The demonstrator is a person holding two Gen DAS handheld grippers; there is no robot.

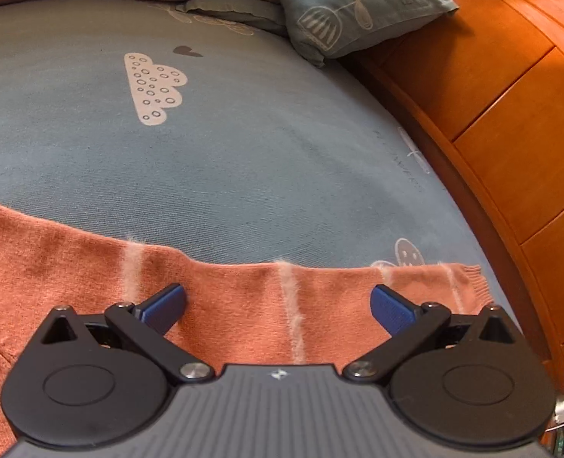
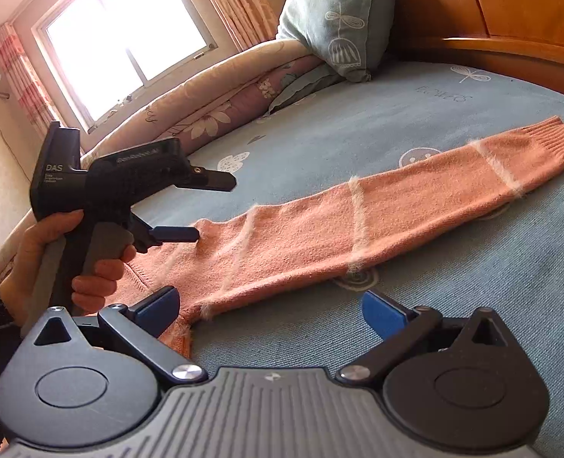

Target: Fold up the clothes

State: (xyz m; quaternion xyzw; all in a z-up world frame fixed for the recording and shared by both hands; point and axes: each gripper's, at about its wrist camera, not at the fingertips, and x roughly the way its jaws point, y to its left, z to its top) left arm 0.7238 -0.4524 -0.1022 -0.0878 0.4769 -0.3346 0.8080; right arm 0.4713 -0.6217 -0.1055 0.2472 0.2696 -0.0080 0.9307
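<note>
While it lay flat on the blue bedsheet (image 2: 415, 114), the salmon-pink knit sweater (image 2: 301, 236) showed one long sleeve stretched toward a ribbed cuff (image 2: 553, 133), crossed by fuzzy white stripes. Both claws were released: the left gripper (image 1: 278, 305) hovered with its blue pads spread over the sleeve, the right gripper (image 2: 270, 311) gaped near the armpit seam. Only the right wrist view caught the left gripper from the side, a hand (image 2: 52, 252) wrapped round its grip, plus a bright window (image 2: 125, 38) with striped curtains. The sheet carried cloud and smiley prints; a pale blue pillow (image 2: 339, 19), a floral quilt (image 2: 205, 114) and an orange wooden headboard (image 1: 511, 95) bordered it.
</note>
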